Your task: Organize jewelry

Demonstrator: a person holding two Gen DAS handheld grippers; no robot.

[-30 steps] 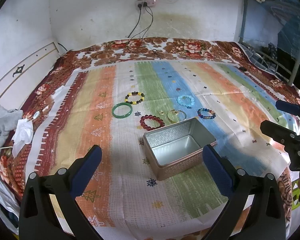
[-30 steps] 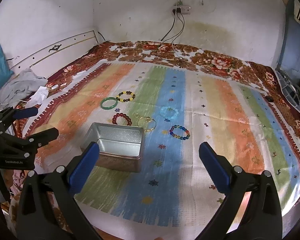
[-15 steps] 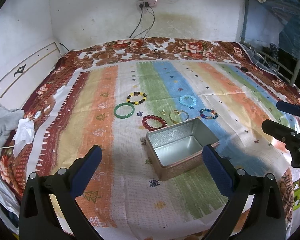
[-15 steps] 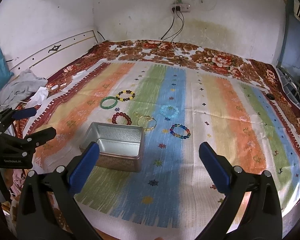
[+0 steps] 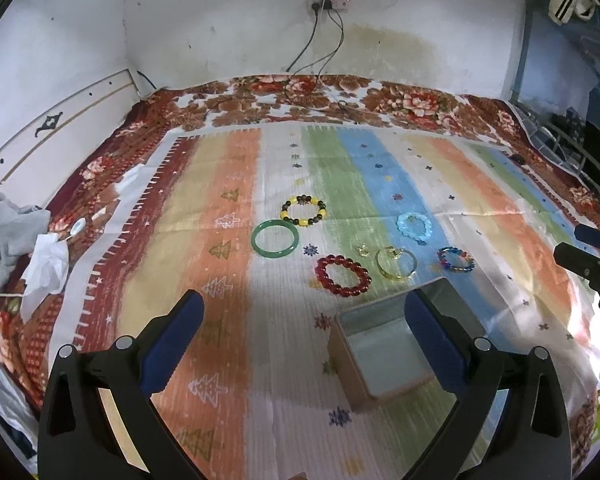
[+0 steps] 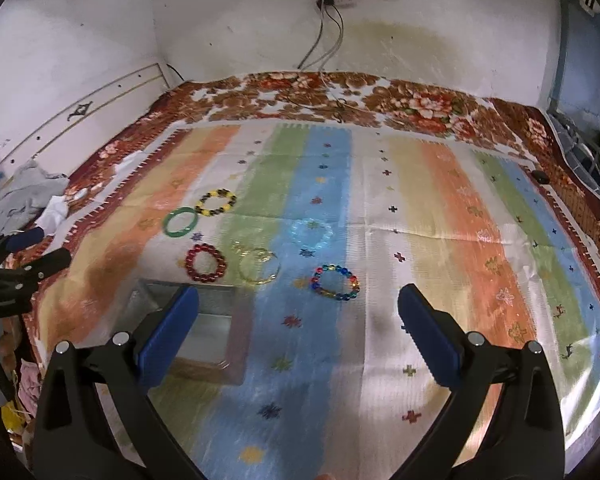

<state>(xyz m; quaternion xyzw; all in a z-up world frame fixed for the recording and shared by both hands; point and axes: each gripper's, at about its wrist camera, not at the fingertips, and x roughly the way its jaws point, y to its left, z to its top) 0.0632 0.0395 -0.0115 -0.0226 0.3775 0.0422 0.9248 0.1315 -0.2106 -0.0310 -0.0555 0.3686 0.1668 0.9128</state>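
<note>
Bracelets lie flat beyond open tin (image 5: 384,354): green bangle (image 5: 275,239) looks rigid, slick; pinch its rim. Red beaded bracelet (image 5: 343,275) likely flexes. Left gripper (image 5: 300,342), right gripper (image 6: 298,334) both wide, empty.

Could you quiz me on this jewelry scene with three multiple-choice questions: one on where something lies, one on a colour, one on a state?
1. Where does the green bangle lie?
A. inside the tin
B. on the striped cloth, left of the red bead bracelet
C. in a gripper

2. What colour is the bracelet nearest the green bangle?
A. yellow and dark
B. pink
C. white

3. The metal tin is
A. closed with a lid
B. overturned
C. open and empty

Answers: 1 B, it rests flat on the cloth; 2 A, alternating beads; 3 C, bare metal floor shows.
</note>
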